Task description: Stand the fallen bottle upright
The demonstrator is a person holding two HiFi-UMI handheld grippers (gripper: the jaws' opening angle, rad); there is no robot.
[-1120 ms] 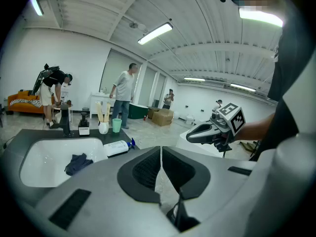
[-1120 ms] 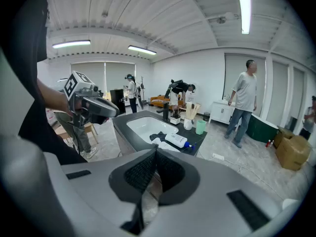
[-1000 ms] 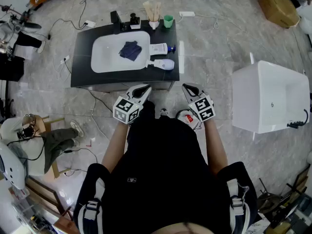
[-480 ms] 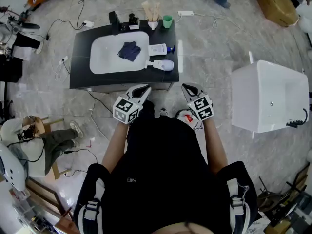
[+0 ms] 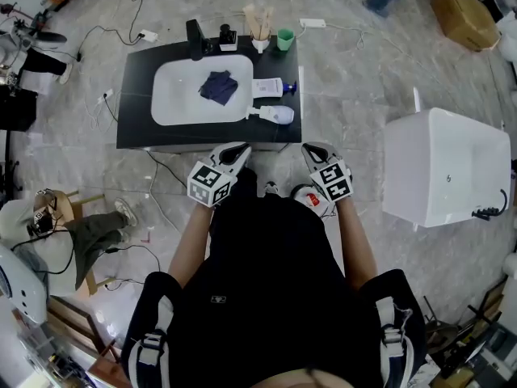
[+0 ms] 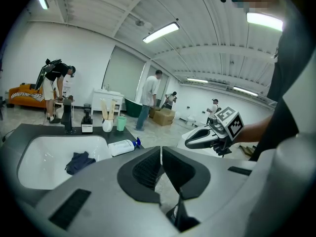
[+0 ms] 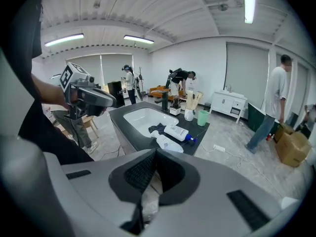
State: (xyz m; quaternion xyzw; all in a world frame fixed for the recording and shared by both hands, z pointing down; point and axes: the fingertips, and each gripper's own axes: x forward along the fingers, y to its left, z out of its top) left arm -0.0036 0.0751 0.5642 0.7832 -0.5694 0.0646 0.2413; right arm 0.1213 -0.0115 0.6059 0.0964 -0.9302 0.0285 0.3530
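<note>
Black counter [image 5: 136, 113], blue-capped bottle [image 5: 269, 87] lying, green cup [image 5: 282, 39]

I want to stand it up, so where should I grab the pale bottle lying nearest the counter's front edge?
Probably the wide body of the pale bottle, fingers across its width, coming from above the front edge. It lies on its side on the black counter, neck toward the sink, and the blue-capped bottle lies close behind.
</note>
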